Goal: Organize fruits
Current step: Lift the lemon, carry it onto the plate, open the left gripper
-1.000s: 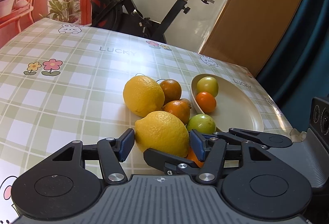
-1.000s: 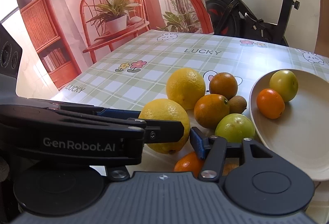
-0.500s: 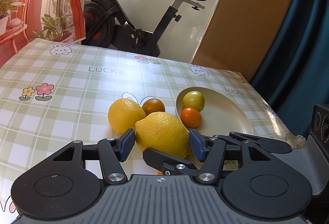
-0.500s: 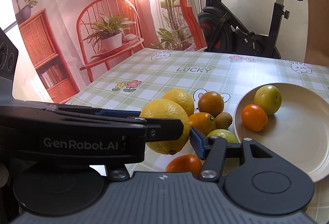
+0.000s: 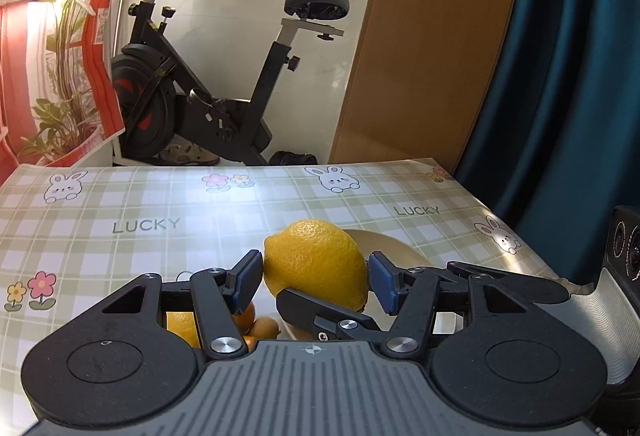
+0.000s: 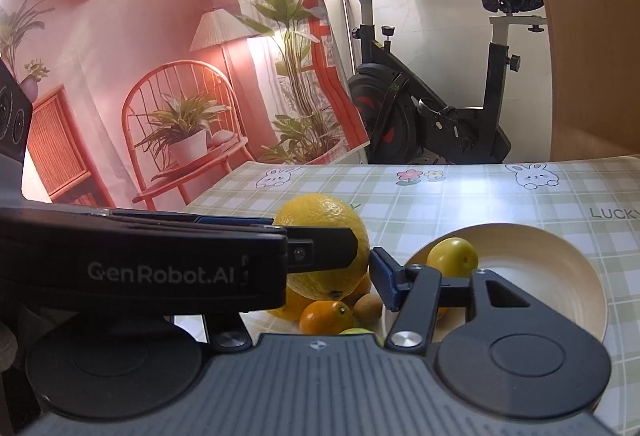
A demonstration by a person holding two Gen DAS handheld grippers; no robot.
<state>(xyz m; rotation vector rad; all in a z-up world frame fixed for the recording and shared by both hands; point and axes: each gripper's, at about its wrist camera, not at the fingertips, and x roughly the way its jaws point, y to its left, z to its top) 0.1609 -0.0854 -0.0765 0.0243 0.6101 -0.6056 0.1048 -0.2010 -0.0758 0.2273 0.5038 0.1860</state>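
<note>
Two grippers we hold on one lemon (image 5: 316, 262), left gripper (image 5: 316, 276) and right gripper (image 6: 362, 260) both clamped on it, lifted just beside the plate (image 6: 560, 256), above oranges (image 6: 326, 316).

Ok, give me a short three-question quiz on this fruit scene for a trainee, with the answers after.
1. True or false: the plate is empty.
2. What do the left tongs grip? A an orange, B a lemon, C a kiwi.
3. What stands behind the table?
Key: 1 false, a yellow-green fruit lies in it. 2 B, the lemon. 3 an exercise bike.
</note>
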